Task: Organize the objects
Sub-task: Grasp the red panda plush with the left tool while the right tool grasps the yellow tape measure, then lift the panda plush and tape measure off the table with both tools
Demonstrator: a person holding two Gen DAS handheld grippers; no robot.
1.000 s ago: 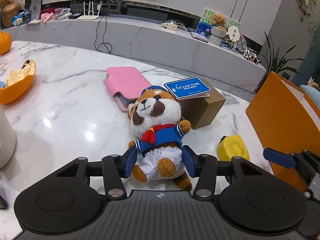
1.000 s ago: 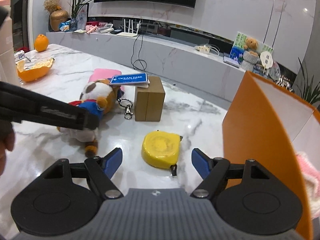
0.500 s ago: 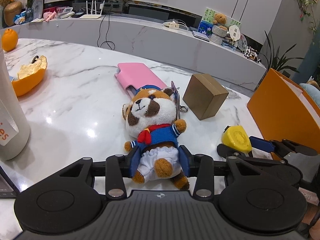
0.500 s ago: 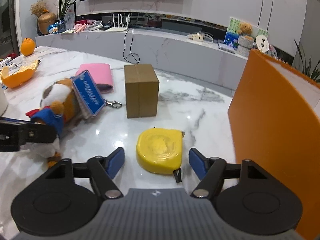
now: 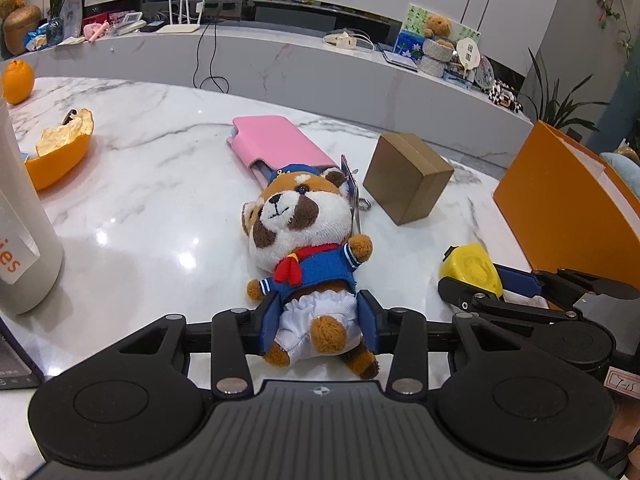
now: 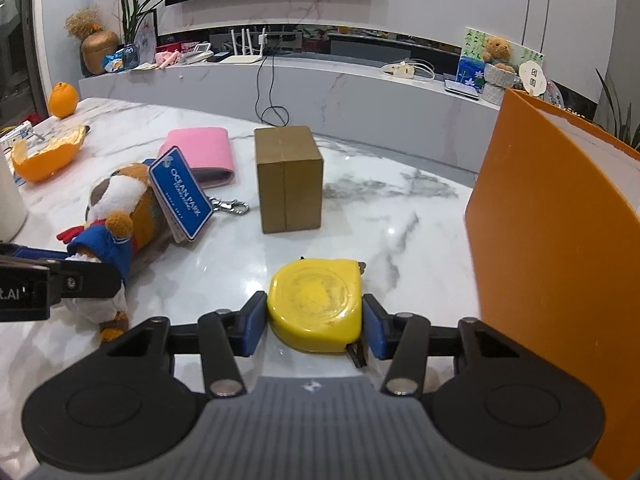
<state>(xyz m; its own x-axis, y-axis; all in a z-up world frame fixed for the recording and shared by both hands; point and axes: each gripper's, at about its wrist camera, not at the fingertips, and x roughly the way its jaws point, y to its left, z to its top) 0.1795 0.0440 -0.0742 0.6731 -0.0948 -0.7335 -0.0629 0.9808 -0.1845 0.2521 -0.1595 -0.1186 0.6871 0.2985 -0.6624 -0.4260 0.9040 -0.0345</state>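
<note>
blue tag point(image 6: 181, 194) on plush toy point(image 6: 120, 216): "OCEAN PARK" | white bottle point(image 5: 24, 248): orange letters "ies"

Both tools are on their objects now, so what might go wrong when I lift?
The left tool pinches only the plush toy's soft lower body, so it may sag or slip. The right tool is closing on the yellow tape measure's rounded sides; it could squirt out toward the orange box beside it.

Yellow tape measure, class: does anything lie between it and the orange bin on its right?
Nothing visible does. The yellow tape measure sits between the right gripper's closing jaws, and only bare marble tabletop separates it from the orange bin.
</note>
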